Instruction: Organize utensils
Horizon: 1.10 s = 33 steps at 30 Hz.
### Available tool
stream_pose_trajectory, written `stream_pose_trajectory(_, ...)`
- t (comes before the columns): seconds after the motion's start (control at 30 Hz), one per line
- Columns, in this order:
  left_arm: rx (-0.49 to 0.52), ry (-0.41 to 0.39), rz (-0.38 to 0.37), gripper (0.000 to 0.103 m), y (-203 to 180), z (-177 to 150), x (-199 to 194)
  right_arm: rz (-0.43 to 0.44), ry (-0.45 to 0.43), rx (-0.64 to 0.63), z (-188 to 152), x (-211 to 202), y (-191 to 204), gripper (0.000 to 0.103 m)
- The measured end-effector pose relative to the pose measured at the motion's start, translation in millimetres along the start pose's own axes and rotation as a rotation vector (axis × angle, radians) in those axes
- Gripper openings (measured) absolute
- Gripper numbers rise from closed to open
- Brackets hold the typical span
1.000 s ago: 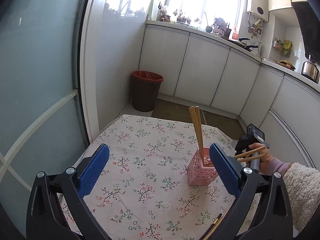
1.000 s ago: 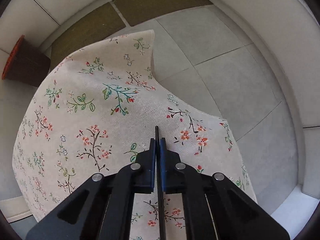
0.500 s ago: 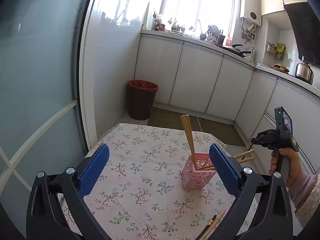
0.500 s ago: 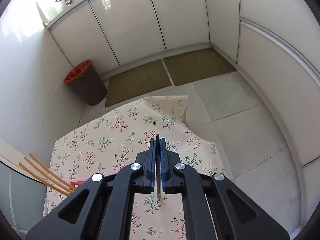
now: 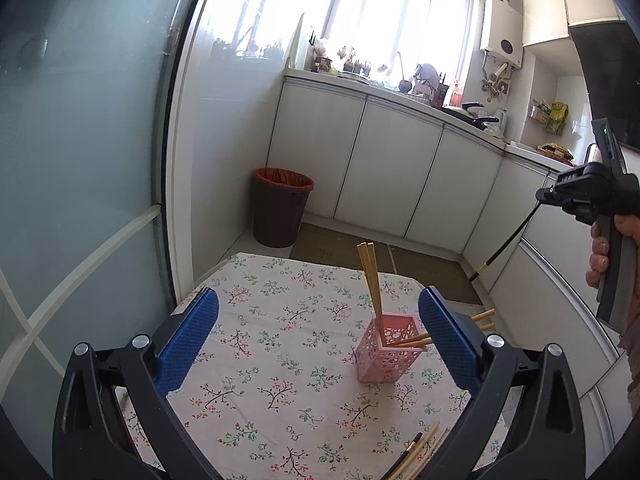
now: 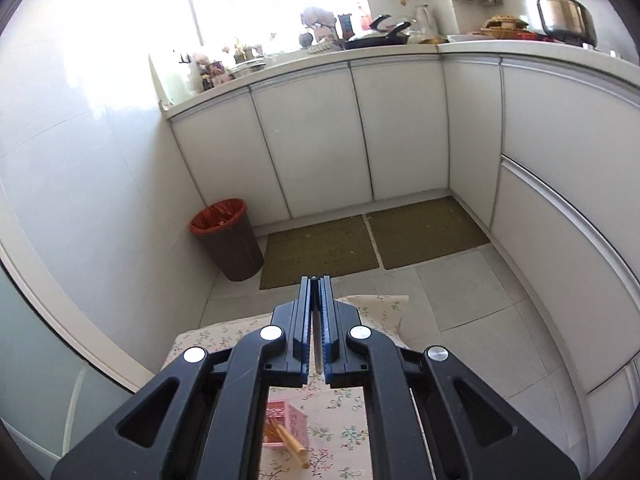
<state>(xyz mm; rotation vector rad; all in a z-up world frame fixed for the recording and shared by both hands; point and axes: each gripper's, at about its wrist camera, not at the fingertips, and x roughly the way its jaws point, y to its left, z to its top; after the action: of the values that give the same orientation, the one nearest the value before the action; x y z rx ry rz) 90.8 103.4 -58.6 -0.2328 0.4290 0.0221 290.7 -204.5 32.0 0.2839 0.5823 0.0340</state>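
1. The black chopstick [image 5: 505, 246] hangs slanted from the right gripper [image 5: 541, 194], clamped at its upper end, high and to the right of the table [image 5: 256, 360]; it is thin and dark with a yellowish band near its lower tip.
2. Step in hand, as I judge it: carrying it to the pink holder [image 5: 386, 350] (wooden chopsticks [image 5: 370, 276] already lean inside).
3. Next move calls for lowering the tip into the holder's open top, then letting go.
4. The left gripper [image 5: 318, 338] hovers with jaws wide apart, holding nothing; more loose chopsticks [image 5: 416, 450] lie at the near edge.
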Motion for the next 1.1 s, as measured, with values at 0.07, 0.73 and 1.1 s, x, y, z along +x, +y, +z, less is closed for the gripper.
stream_pose_trajectory(0.07,-0.007,-0.004,-0.002,0.096,1.4,1.1,-1.6,0.028,0.008,-0.016,-2.9,-5.0,15.6,0.004)
stream_pose_trajectory(0.73,-0.069,-0.006,-0.014,0.096,21.0,7.4,-5.5,0.049,0.060,-0.178,-93.3,61.7,84.6,0.012)
stream_pose_trajectory(1.1,0.009,-0.022,0.010,0.096,-4.1,7.9,-14.7,-0.007,-0.082,-0.221,-114.8,1.0,83.5,0.065)
